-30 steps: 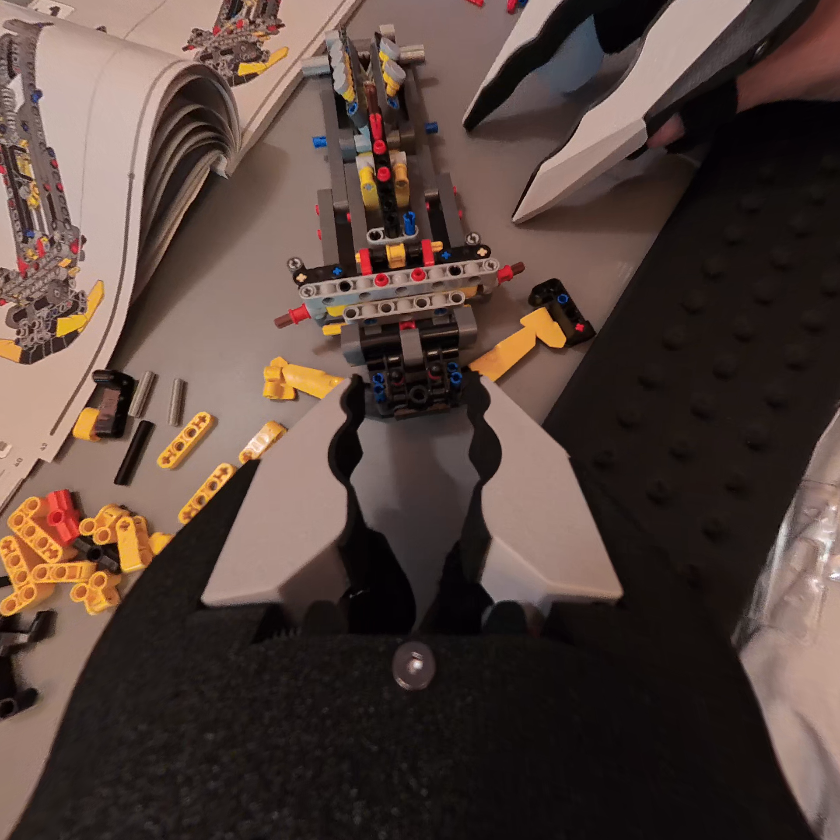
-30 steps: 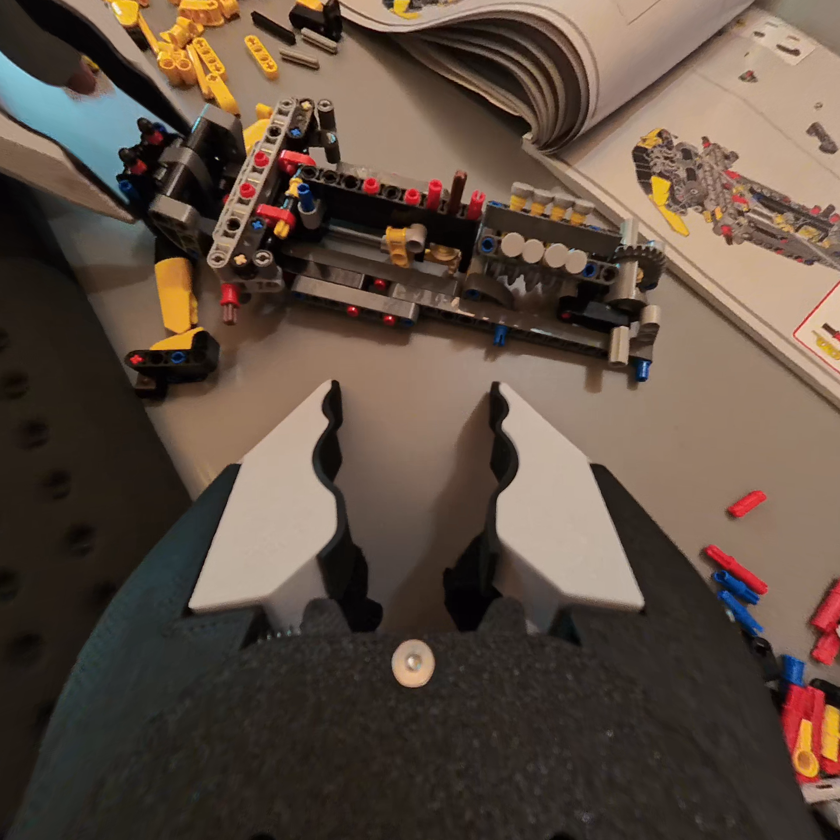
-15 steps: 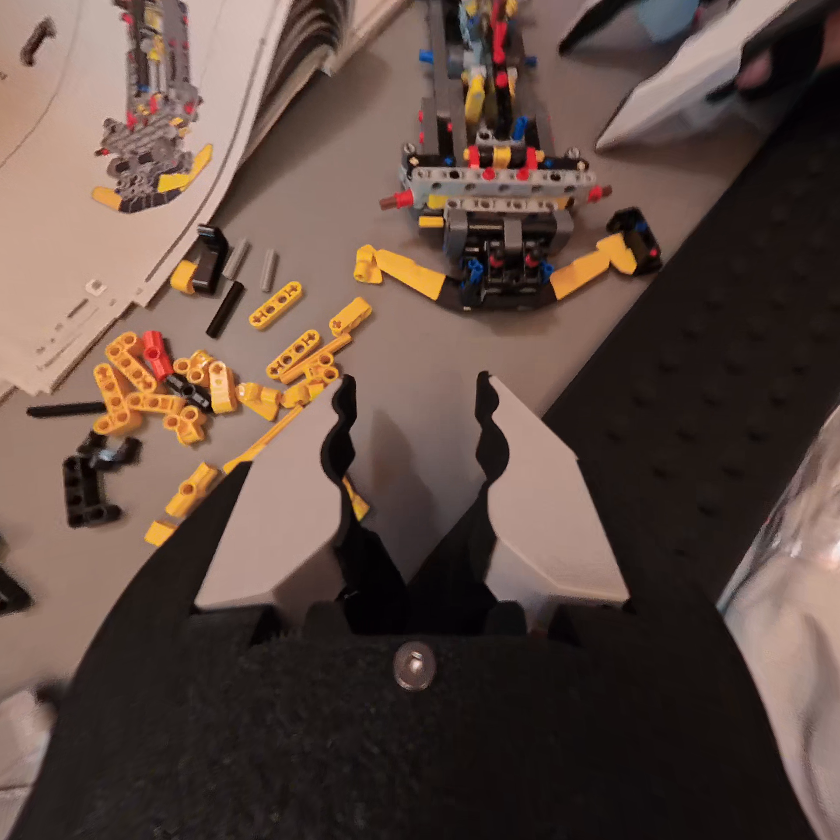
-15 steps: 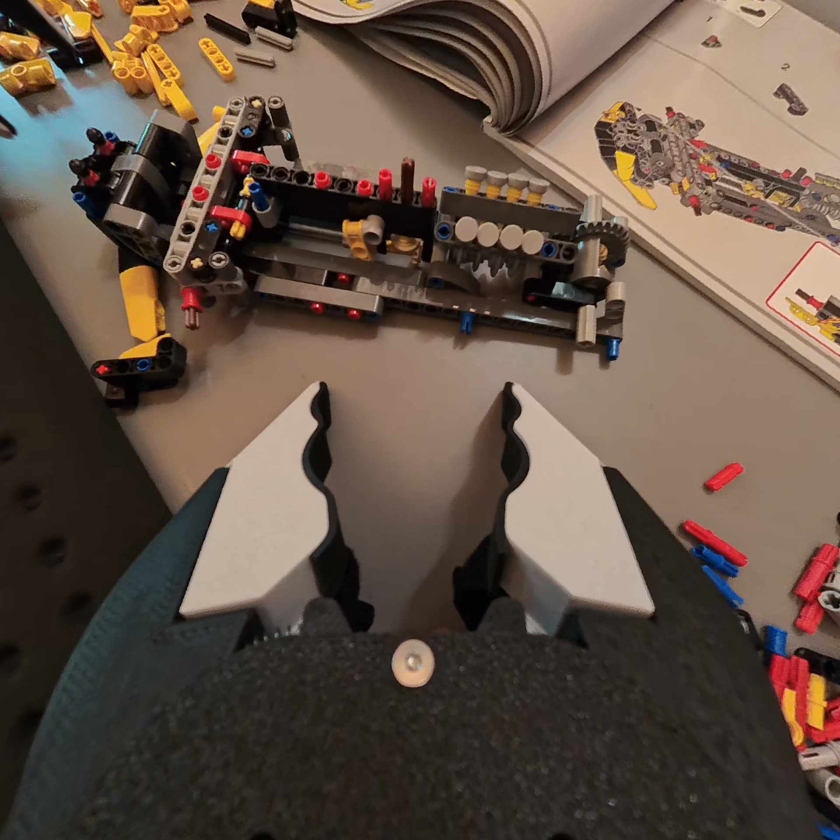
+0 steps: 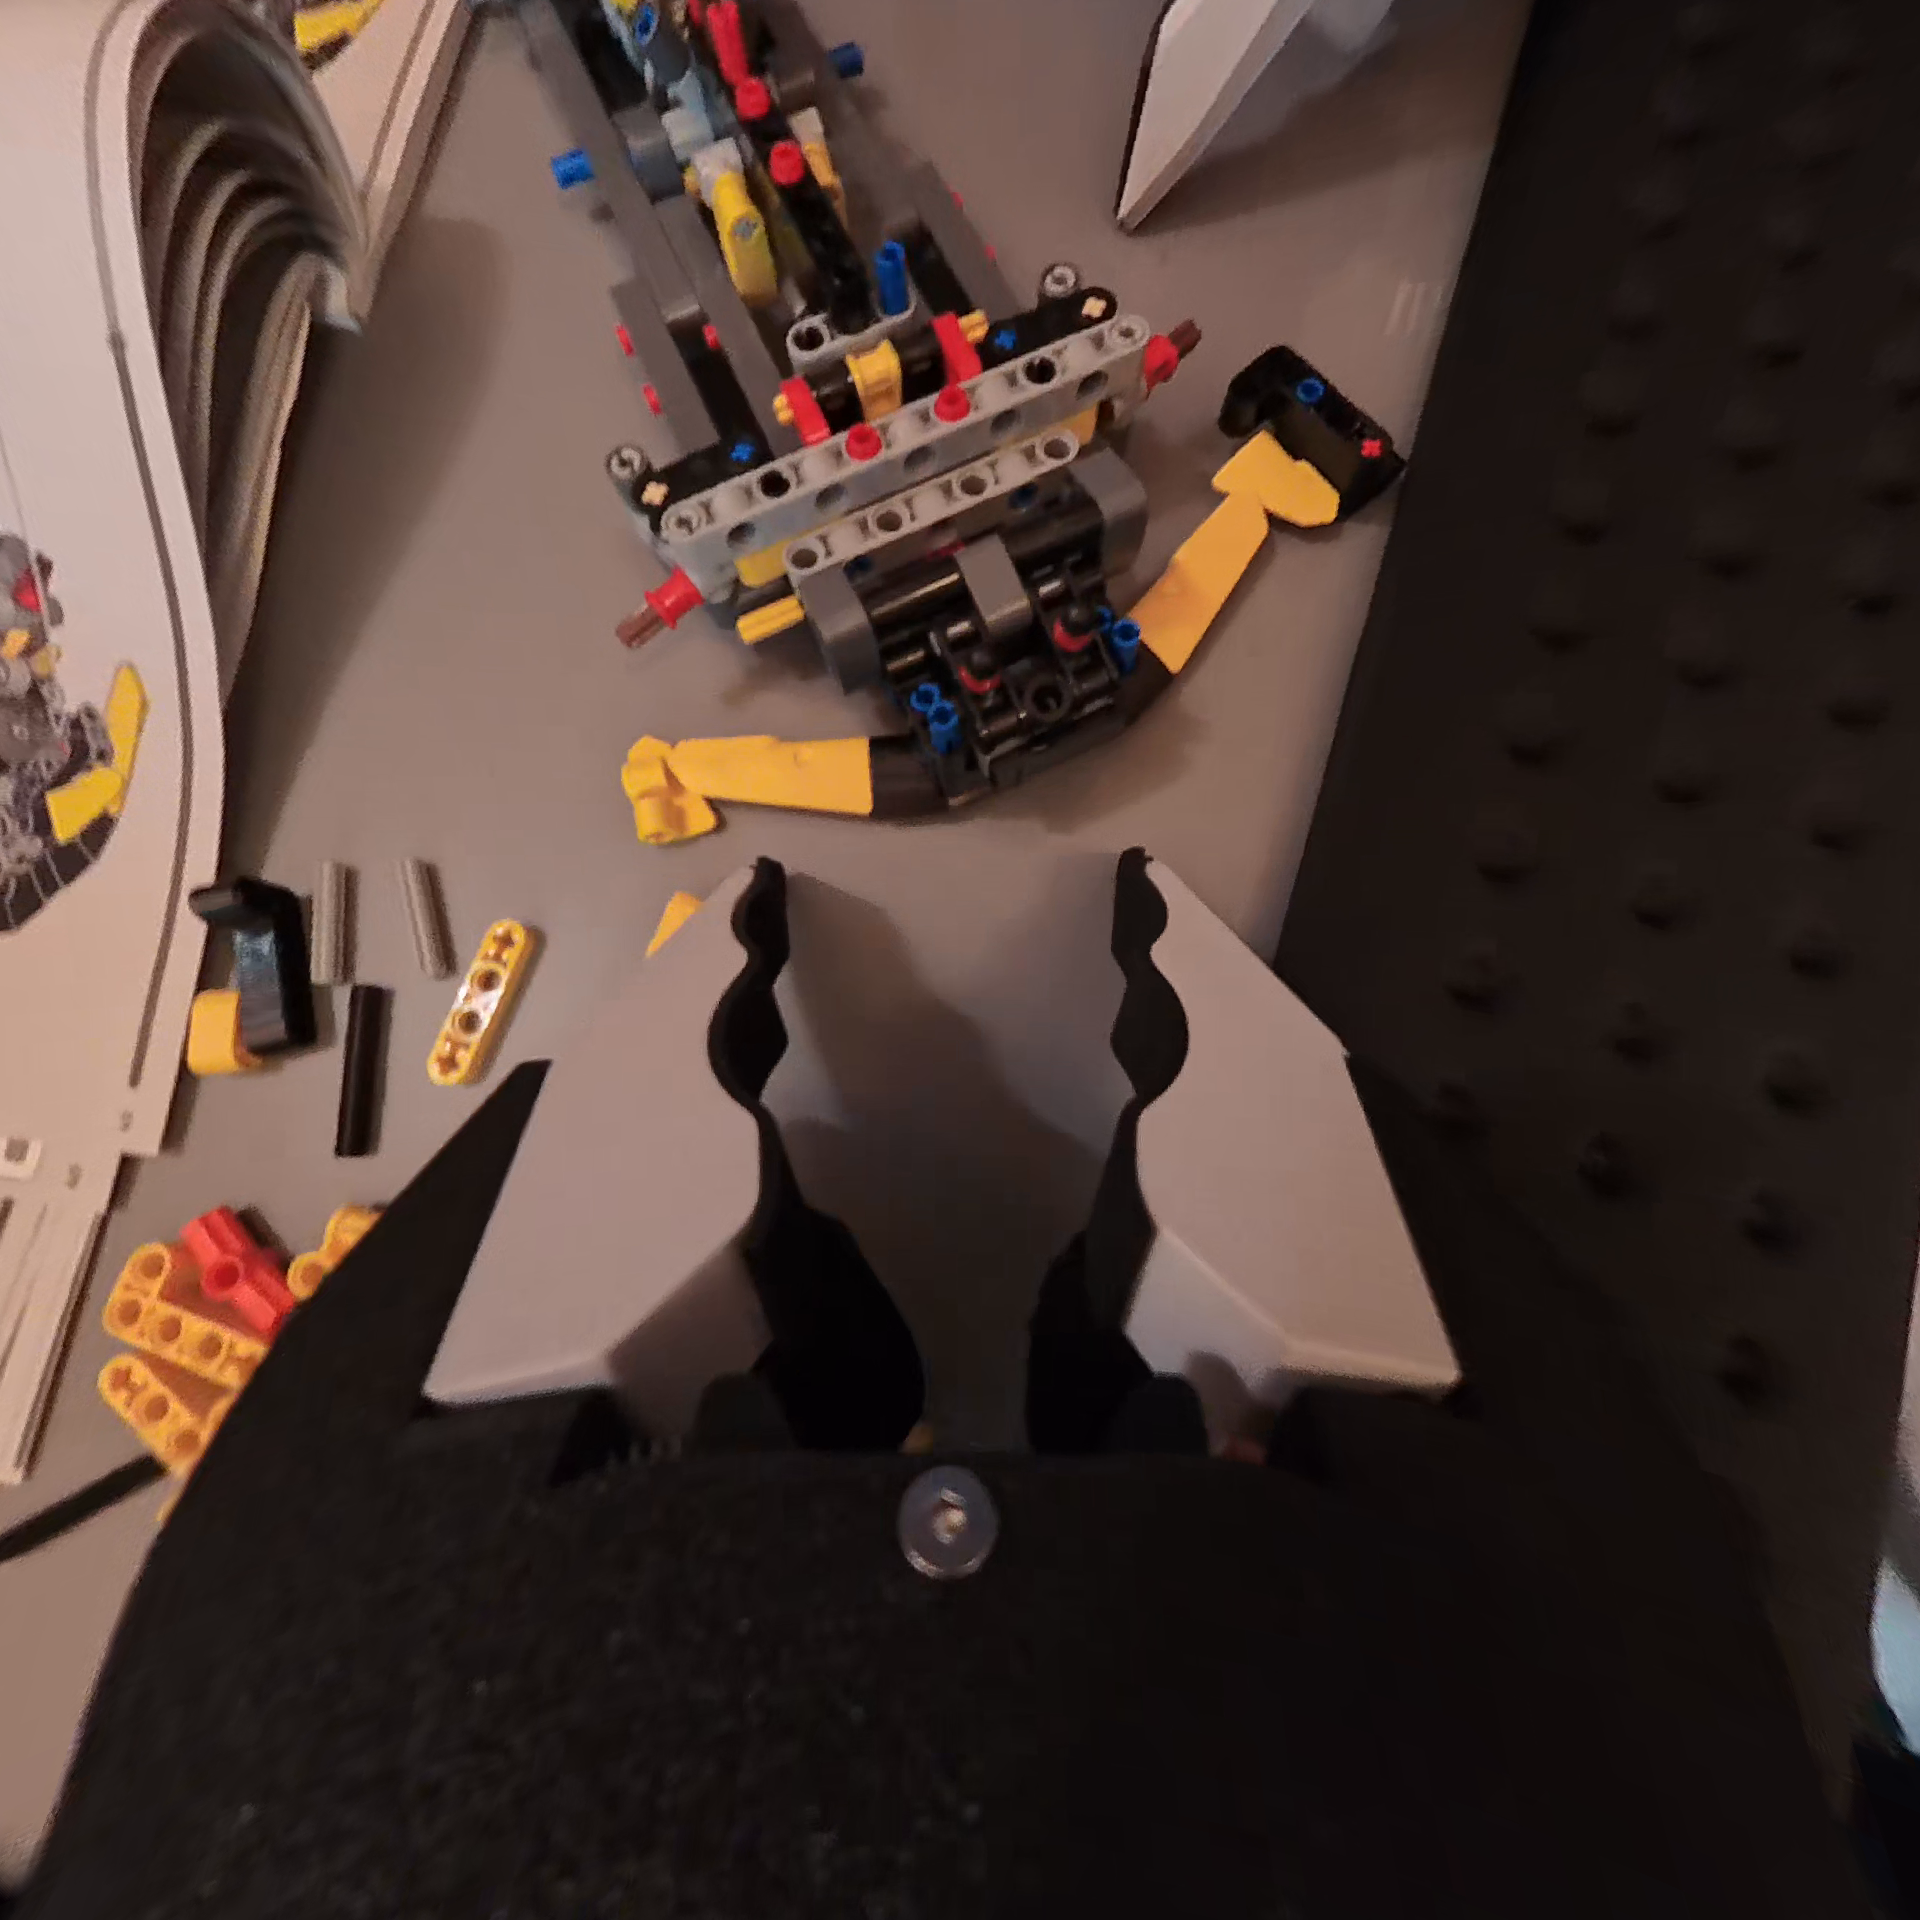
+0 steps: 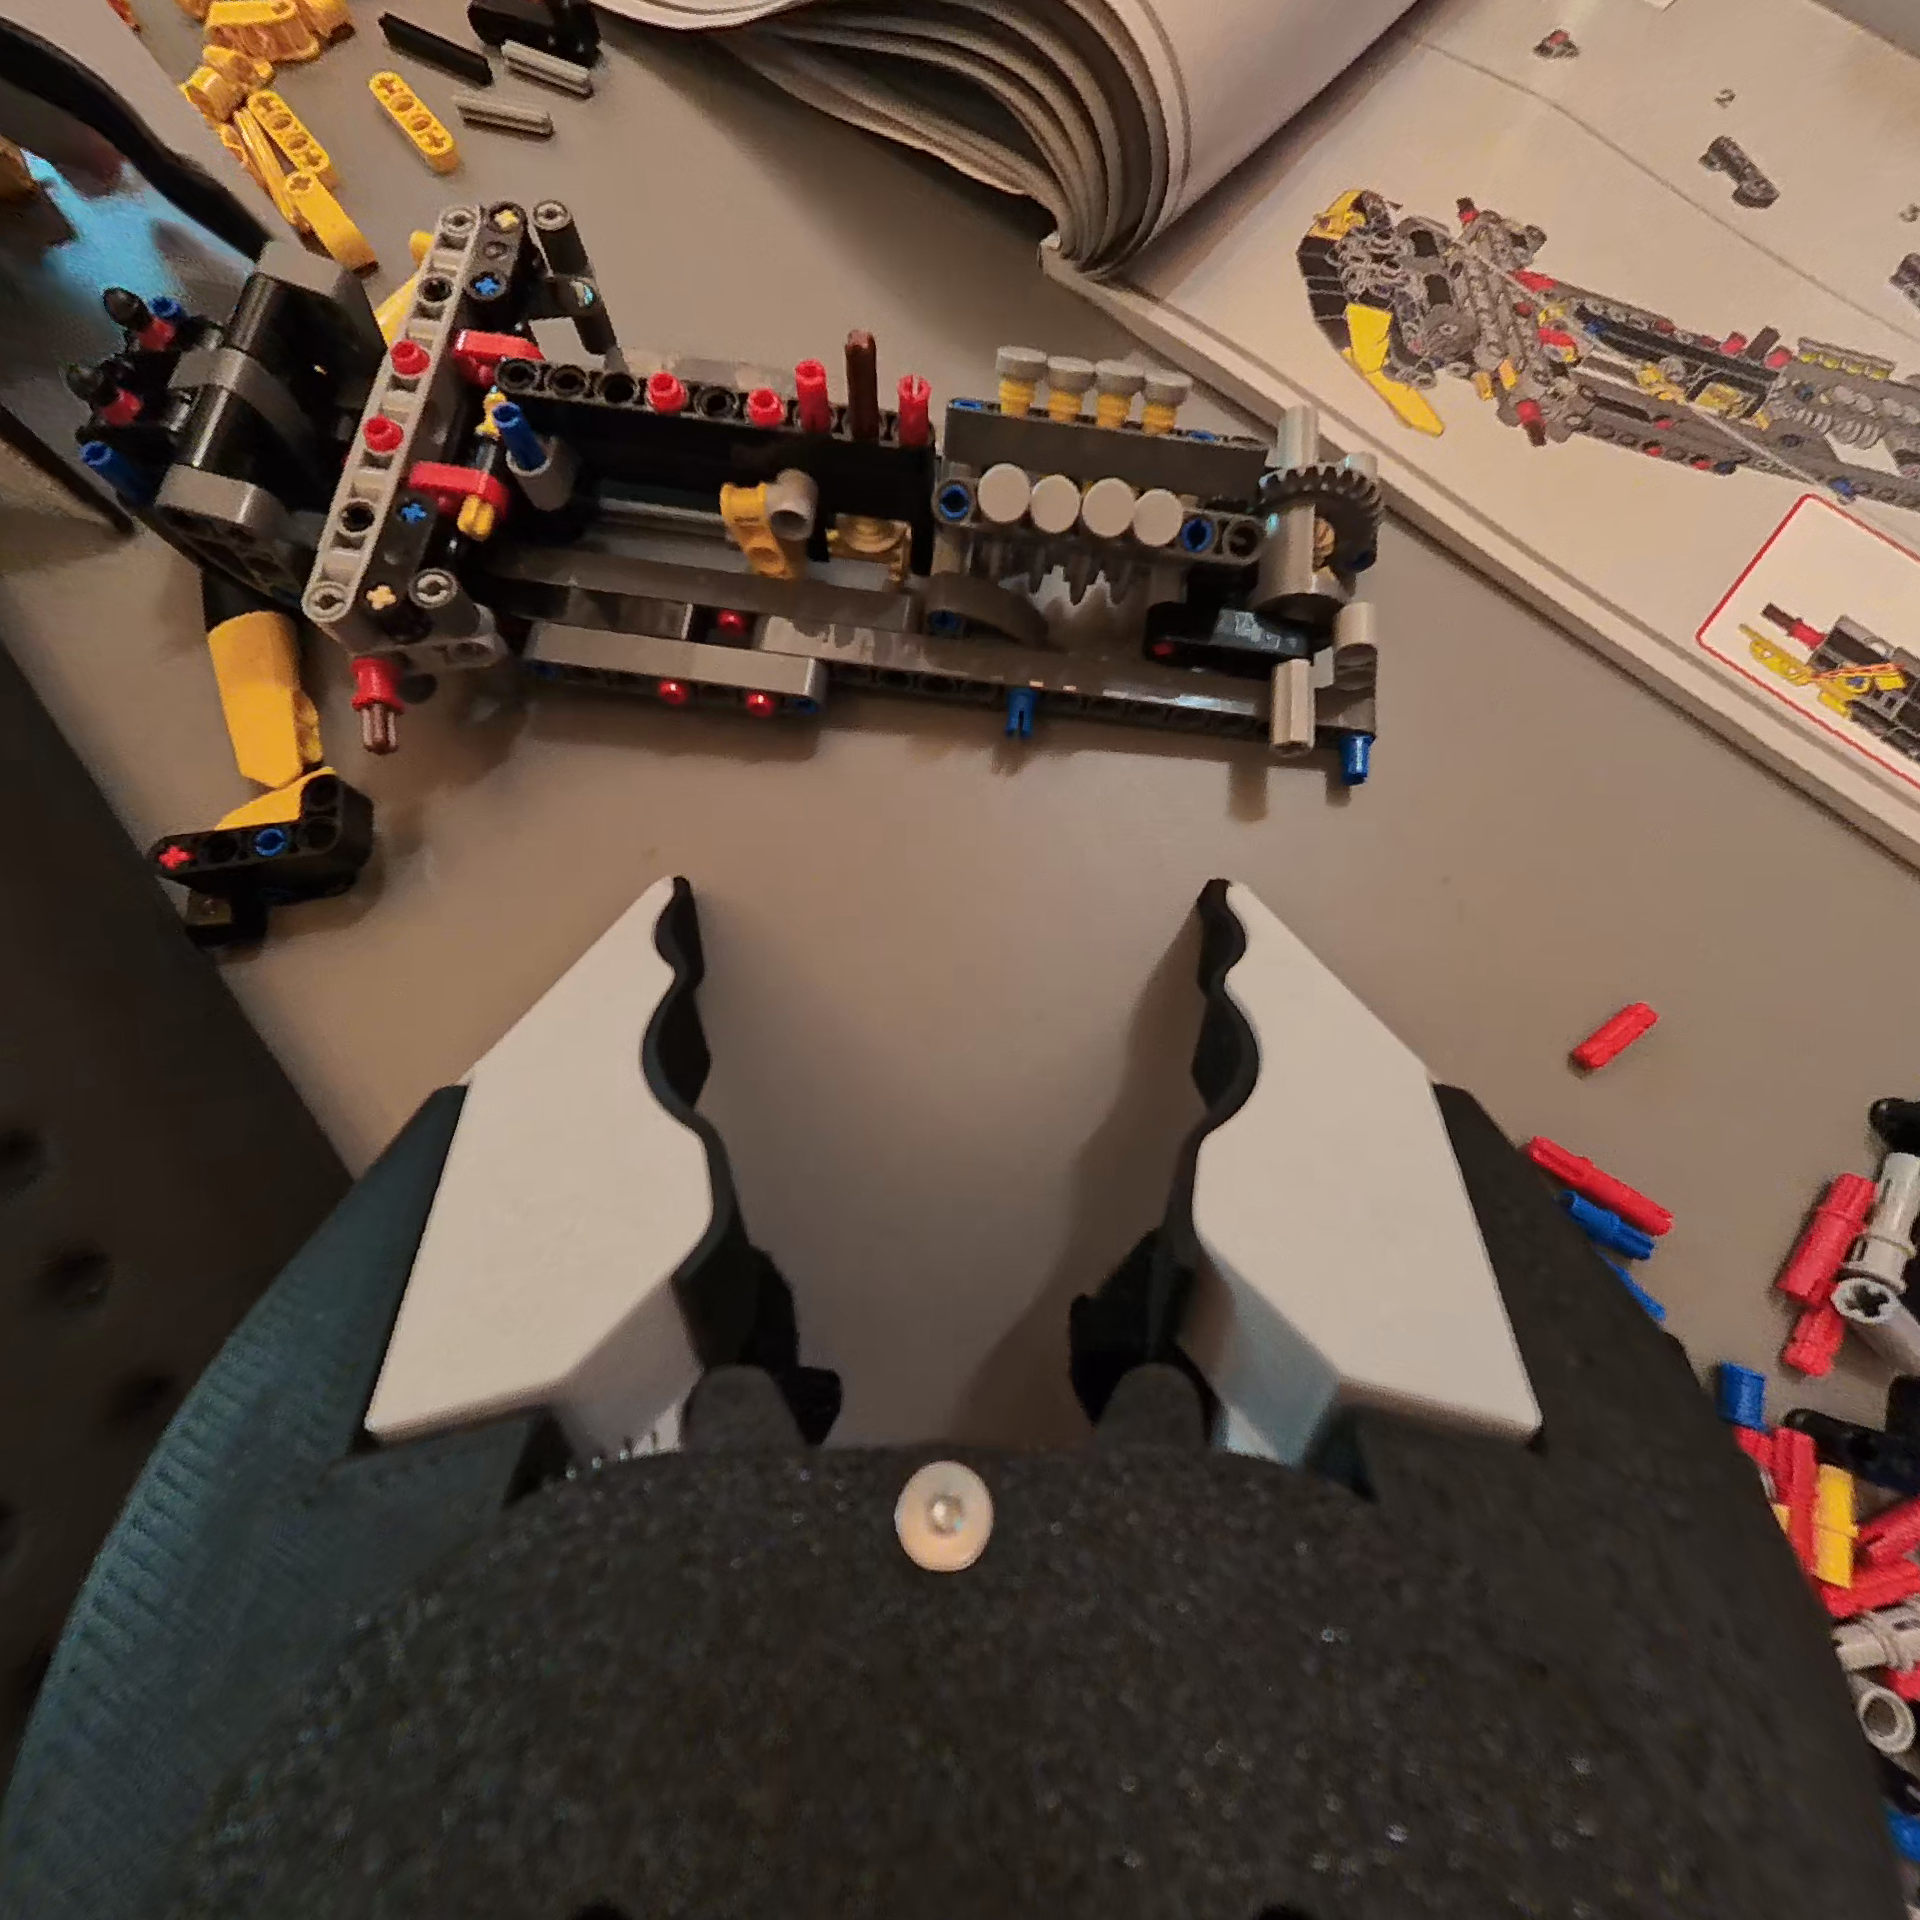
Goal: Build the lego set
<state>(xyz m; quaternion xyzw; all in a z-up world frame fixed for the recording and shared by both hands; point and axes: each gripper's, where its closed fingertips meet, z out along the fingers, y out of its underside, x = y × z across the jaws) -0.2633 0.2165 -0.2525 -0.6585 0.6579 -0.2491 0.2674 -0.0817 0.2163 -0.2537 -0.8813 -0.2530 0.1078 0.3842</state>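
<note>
A long half-built lego chassis (image 6: 790, 540) of grey and black beams with red, blue and yellow pins lies on the grey table; it also shows in the left wrist view (image 5: 894, 478). Yellow curved panels stick out from its black front end (image 5: 758, 774). My left gripper (image 5: 945, 883) is open and empty, just short of that front end. My right gripper (image 6: 940, 904) is open and empty, a short way off the chassis's long side. The right gripper's finger shows at the top of the left wrist view (image 5: 1216, 104).
An open instruction booklet (image 6: 1558, 260) lies beyond the chassis. Loose yellow beams and black and grey axles (image 5: 478, 1003) lie left of my left gripper. Red and blue pins (image 6: 1829, 1278) lie at the right. A black studded mat (image 5: 1662, 727) borders the table.
My left gripper let go of the chassis's front end, pulled back, then came closer again and swung right. My right gripper opened wider and drew back slightly. The chassis has turned a little.
</note>
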